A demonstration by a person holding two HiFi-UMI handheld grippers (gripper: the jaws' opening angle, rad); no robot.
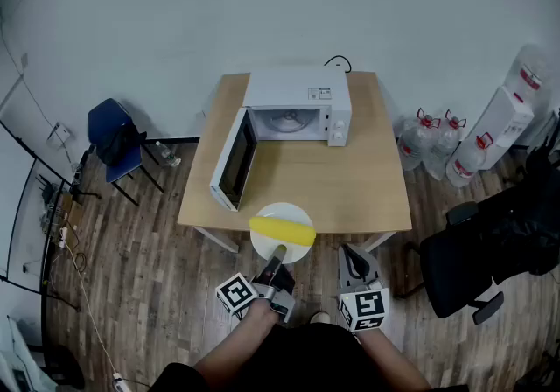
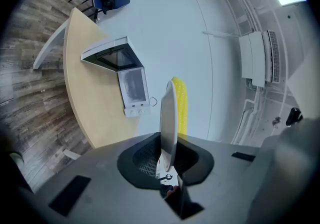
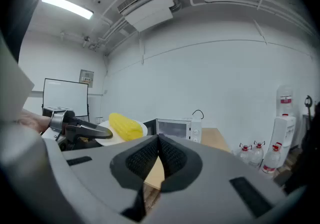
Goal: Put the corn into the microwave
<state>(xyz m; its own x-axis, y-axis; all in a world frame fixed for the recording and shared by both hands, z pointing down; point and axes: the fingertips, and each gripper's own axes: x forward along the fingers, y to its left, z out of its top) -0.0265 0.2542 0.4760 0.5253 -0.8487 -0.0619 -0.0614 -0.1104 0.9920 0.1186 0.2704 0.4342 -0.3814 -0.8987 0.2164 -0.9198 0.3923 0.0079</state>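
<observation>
A yellow corn cob (image 1: 282,229) lies on a white plate (image 1: 284,211) held just past the table's near edge. My left gripper (image 1: 279,252) is shut on the plate's near rim. In the left gripper view the plate (image 2: 169,118) stands edge-on between the jaws, with the corn (image 2: 180,103) on its far side. The white microwave (image 1: 297,108) sits at the back of the table with its door (image 1: 234,161) swung open to the left. My right gripper (image 1: 353,259) hovers to the right of the plate, shut and empty; its view shows the corn (image 3: 125,126) and the microwave (image 3: 175,128).
The wooden table (image 1: 367,189) has bare room in front of the microwave. A blue chair (image 1: 114,136) stands at the left. Water bottles (image 1: 433,141) and a black office chair (image 1: 490,250) are at the right.
</observation>
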